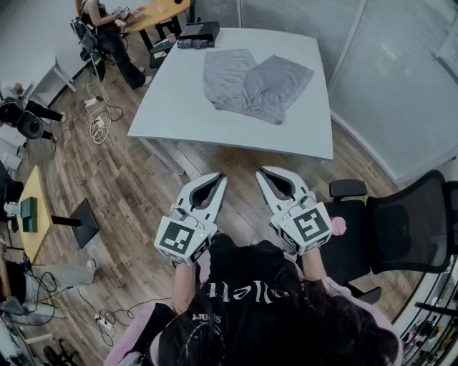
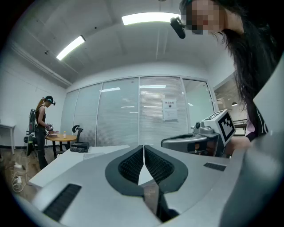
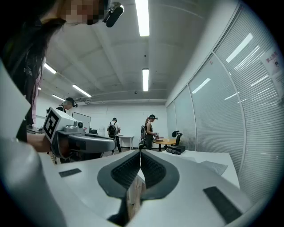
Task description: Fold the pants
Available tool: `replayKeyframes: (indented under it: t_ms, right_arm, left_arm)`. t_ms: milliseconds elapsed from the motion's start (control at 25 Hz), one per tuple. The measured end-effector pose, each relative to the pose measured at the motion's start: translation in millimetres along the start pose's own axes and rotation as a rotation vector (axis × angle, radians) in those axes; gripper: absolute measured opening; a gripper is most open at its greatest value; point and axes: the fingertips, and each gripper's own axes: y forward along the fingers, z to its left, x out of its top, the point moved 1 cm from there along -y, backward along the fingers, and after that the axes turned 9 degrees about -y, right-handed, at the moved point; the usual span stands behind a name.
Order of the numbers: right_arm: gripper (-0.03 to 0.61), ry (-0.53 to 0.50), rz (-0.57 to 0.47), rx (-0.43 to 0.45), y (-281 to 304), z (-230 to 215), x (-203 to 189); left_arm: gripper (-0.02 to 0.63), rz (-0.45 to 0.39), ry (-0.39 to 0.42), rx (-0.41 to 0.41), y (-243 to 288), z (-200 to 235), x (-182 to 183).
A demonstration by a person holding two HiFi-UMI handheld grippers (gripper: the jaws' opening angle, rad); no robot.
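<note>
Grey pants (image 1: 254, 82) lie on a white table (image 1: 172, 100) above a brown wood-plank floor (image 1: 129, 193), beside a black chair (image 1: 401, 229).

White bench (image 1: 172, 107) on wood floor (image 1: 129, 193). Black box (image 1: 200, 31) at its far edge. Black chair (image 1: 408, 229) near, right. Person (image 1: 107, 39) at wooden table (image 1: 154, 13), far left. Cables (image 1: 96, 125) on floor left of bench.

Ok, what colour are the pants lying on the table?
The pants are plain light grey with no pattern. The head view shows them best.
</note>
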Motion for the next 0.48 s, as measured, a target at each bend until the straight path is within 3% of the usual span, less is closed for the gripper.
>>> replayKeyframes:
  t_ms: [480]
  right_arm:
    - [0.021, 0.015, 0.006, -0.008, -1.0, -0.6, -7.2]
  left_arm:
    - [0.026, 0.021, -0.004, 0.01, 0.5, -1.6, -7.1]
